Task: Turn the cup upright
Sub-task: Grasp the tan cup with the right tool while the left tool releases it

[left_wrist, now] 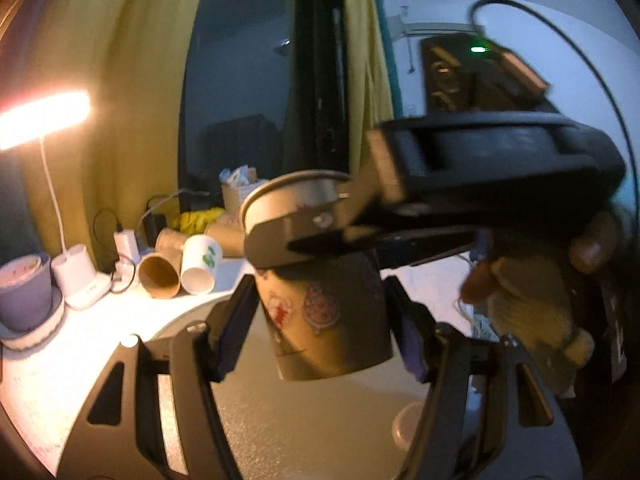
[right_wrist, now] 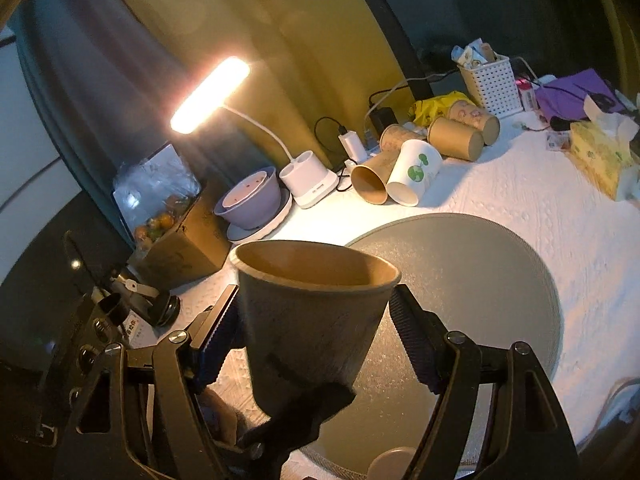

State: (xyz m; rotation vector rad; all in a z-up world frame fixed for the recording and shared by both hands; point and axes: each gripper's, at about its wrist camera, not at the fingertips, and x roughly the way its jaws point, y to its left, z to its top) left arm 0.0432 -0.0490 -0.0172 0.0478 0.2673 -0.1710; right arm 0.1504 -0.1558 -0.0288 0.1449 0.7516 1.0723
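A brown paper cup with red printed emblems (left_wrist: 320, 312) is held in the air, mouth up, above a round grey mat (left_wrist: 300, 420). My left gripper (left_wrist: 320, 320) has its blue pads on both sides of the cup's lower half, close to its walls. My right gripper reaches in from the right in the left wrist view, its fingers (left_wrist: 288, 236) pressed on the cup's upper part. In the right wrist view the cup (right_wrist: 312, 312) stands between my right gripper's (right_wrist: 316, 332) blue pads, and a left finger (right_wrist: 304, 412) crosses its base.
On the white tablecloth (right_wrist: 540, 208) behind the mat (right_wrist: 480, 272) lie several paper cups on their sides, one white with a green print (right_wrist: 416, 172). A lit desk lamp (right_wrist: 210, 94), a purple bowl (right_wrist: 248, 200), a white basket (right_wrist: 492, 84) and a tissue box (right_wrist: 600, 156) stand around.
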